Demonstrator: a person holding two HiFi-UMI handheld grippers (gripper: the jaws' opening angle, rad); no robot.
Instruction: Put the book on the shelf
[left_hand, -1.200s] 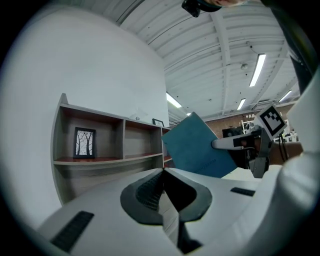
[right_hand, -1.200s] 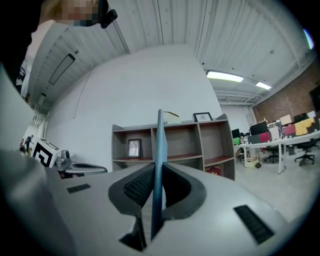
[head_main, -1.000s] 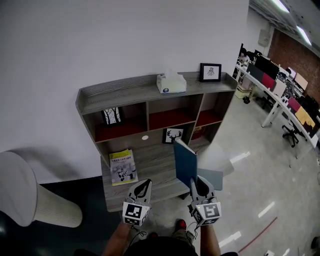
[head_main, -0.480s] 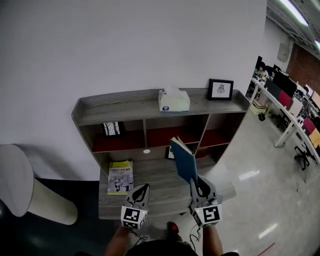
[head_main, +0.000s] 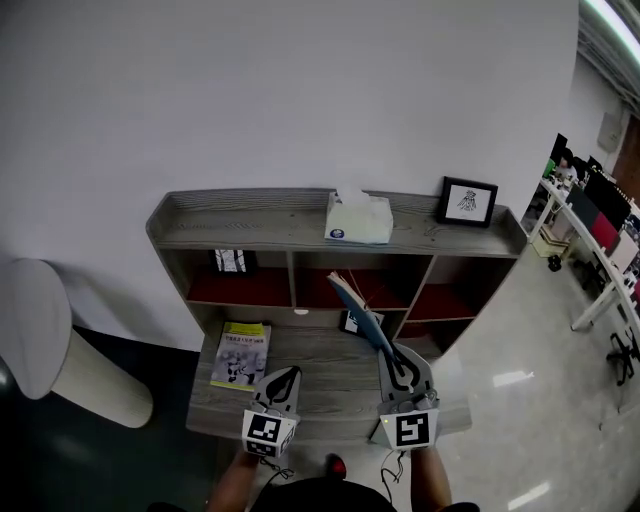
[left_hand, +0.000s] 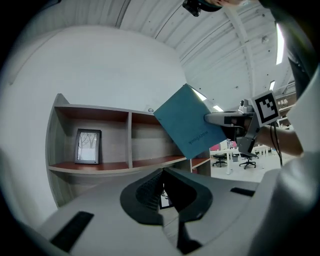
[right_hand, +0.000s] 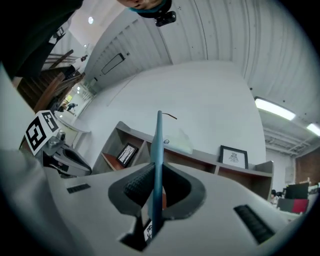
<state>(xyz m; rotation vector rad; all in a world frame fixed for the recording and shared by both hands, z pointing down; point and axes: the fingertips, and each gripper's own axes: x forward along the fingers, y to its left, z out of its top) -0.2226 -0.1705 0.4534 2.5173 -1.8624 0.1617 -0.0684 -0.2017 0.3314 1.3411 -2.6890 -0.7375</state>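
My right gripper (head_main: 398, 366) is shut on the lower edge of a thin blue book (head_main: 358, 313). It holds the book up, tilted to the left, in front of the middle red-lined cubbies of the grey wooden shelf (head_main: 250, 210). In the right gripper view the book (right_hand: 158, 145) stands edge-on between the pads. In the left gripper view the book's cover (left_hand: 192, 122) hangs in front of the cubbies. My left gripper (head_main: 281, 384) is shut and holds nothing, over the shelf's lower ledge, beside the right one.
A yellow-green book (head_main: 240, 353) lies on the lower ledge at the left. On top stand a tissue box (head_main: 358, 218) and a framed picture (head_main: 470, 201). Small frames sit in the left cubby (head_main: 231, 261) and behind the book (head_main: 353, 322). A white round stool (head_main: 50, 350) is at the left.
Both grippers have moved closer to the shelf. The right one has risen and rolled, so the blue book now leans left, up by the cubbies.
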